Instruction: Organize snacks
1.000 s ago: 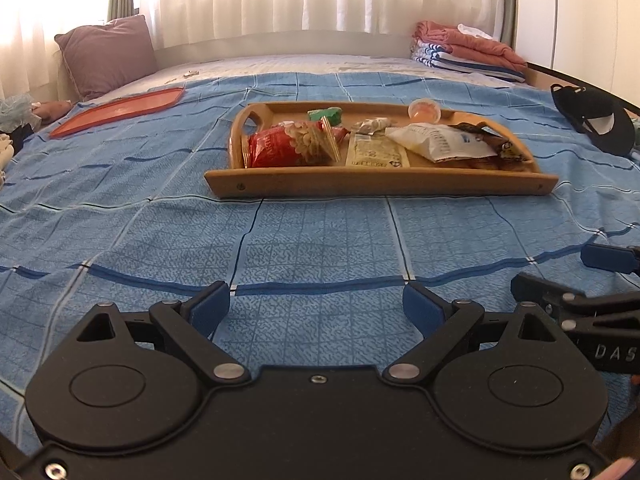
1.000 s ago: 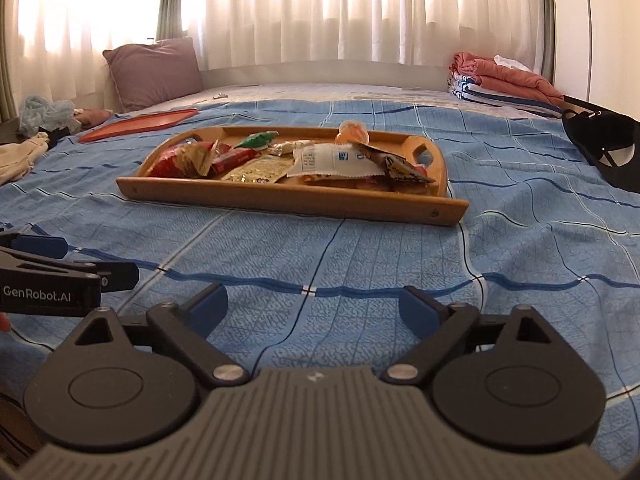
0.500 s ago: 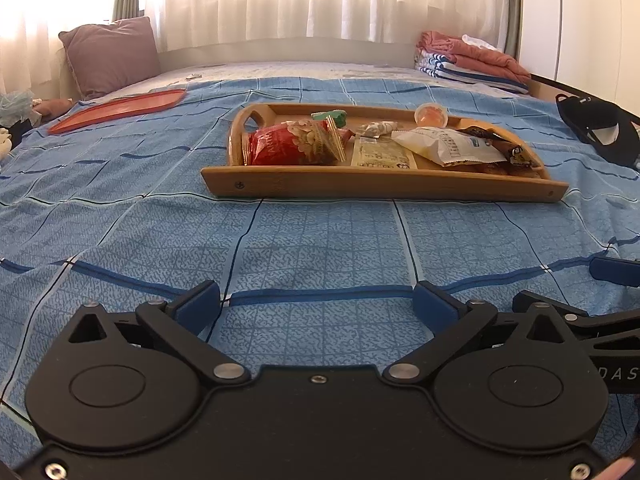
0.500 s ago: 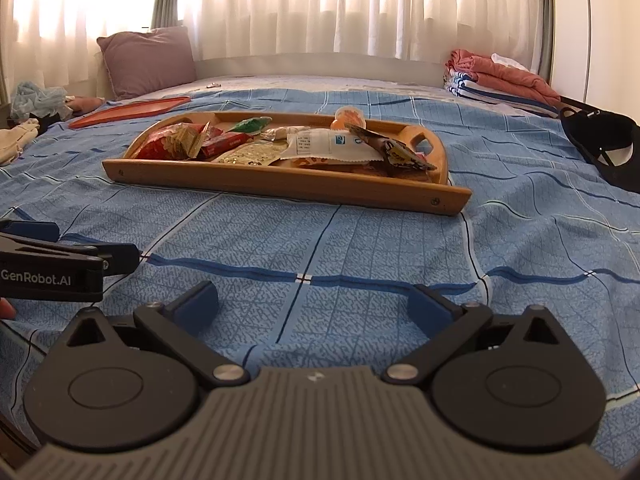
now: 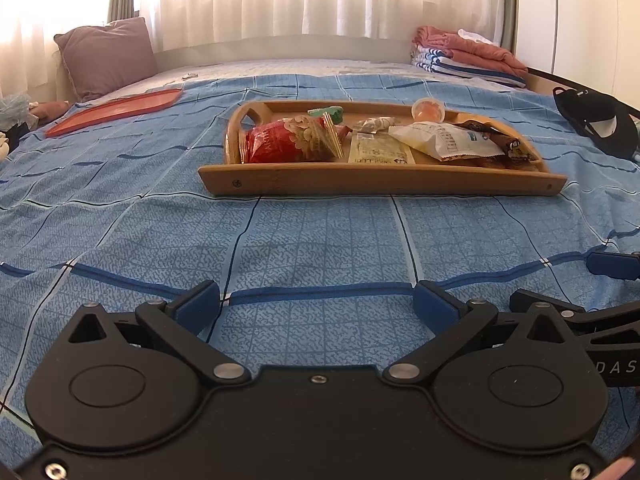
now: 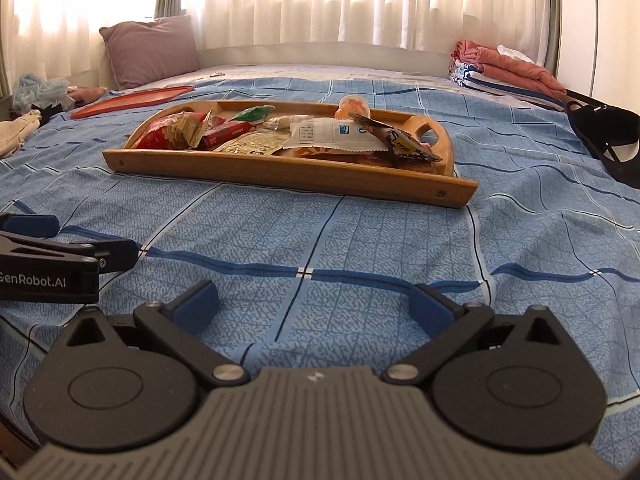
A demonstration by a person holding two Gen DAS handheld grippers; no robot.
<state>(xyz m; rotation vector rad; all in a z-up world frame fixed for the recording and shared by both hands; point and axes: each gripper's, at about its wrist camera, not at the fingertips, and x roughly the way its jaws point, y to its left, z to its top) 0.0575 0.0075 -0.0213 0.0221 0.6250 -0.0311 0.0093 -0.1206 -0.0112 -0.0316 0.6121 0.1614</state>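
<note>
A wooden tray [image 5: 380, 184] [image 6: 280, 170] sits on the blue bedspread and holds several snack packets: a red bag [image 5: 288, 142] [image 6: 168, 134], a green packet [image 5: 326, 114] [image 6: 252, 114], a beige pouch [image 5: 378, 150] [image 6: 252, 144], a white bag [image 5: 444, 142] [image 6: 328, 136], a brown wrapper [image 5: 496, 138] [image 6: 400, 142] and an orange jelly cup [image 5: 428, 110] [image 6: 352, 104]. My left gripper [image 5: 316, 306] is open and empty, low over the bed in front of the tray. My right gripper [image 6: 314, 306] is open and empty beside it.
An orange-red tray [image 5: 116, 110] [image 6: 132, 100] lies far left. A mauve pillow [image 5: 106, 56] leans at the back. Folded towels [image 5: 468, 58] are stacked far right. A black cap [image 5: 596, 124] [image 6: 604, 136] lies at the right edge. Clothes [image 6: 36, 92] lie at the left.
Both grippers have moved forward a little, so the tray looks slightly nearer. Both stay open and empty.
</note>
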